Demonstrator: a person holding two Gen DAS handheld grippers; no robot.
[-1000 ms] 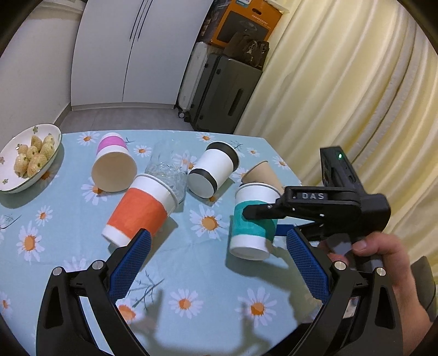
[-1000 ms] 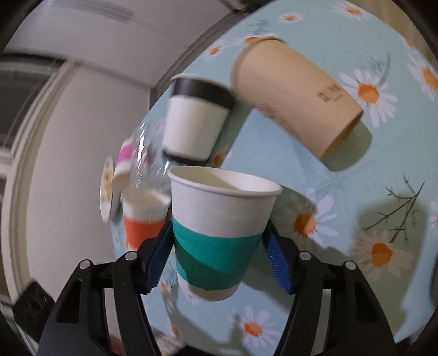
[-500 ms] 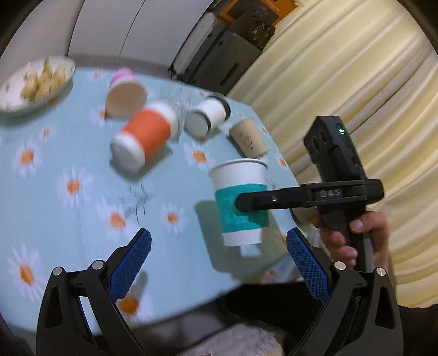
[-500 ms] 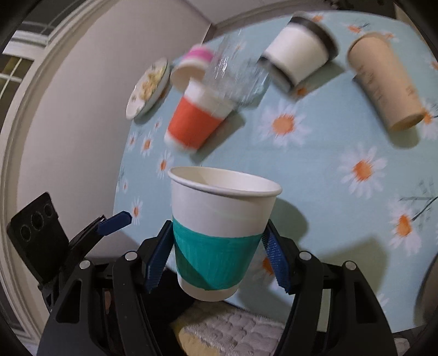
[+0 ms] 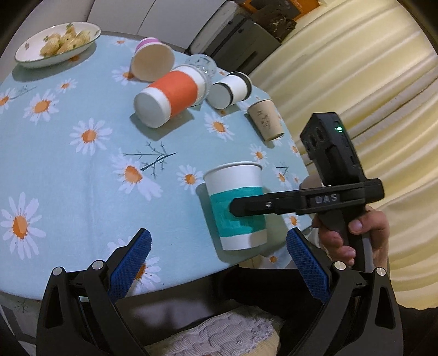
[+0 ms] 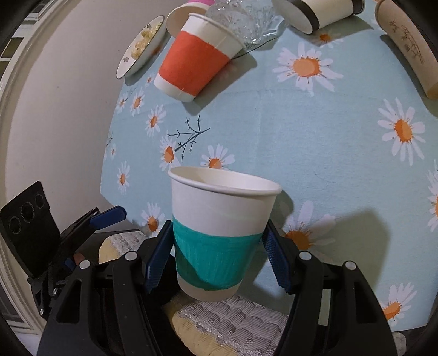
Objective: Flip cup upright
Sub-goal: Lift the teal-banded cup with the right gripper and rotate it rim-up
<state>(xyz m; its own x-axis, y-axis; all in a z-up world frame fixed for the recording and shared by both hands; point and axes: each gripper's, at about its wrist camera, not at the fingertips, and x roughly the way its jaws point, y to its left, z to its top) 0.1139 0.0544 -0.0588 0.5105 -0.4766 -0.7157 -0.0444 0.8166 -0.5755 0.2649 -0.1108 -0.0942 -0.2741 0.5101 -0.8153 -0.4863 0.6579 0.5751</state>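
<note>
Behind the orange-banded white paper cup (image 6: 198,59), the clear glass tumbler (image 6: 243,20) and pink-banded paper cup (image 6: 180,20) are partly hidden. The tan cardboard cup (image 6: 408,52) is cut by the right-wrist picture's edge. The right claw's (image 5: 246,208) arm covers part of the teal-banded white paper cup (image 5: 236,210).

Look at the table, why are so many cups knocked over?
Four paper cups lie on their sides: the orange cup, pink cup, black-rimmed cup and brown cup. A glass lies tipped among them. Only the green cup, in the right hand-held gripper, is upright.
</note>
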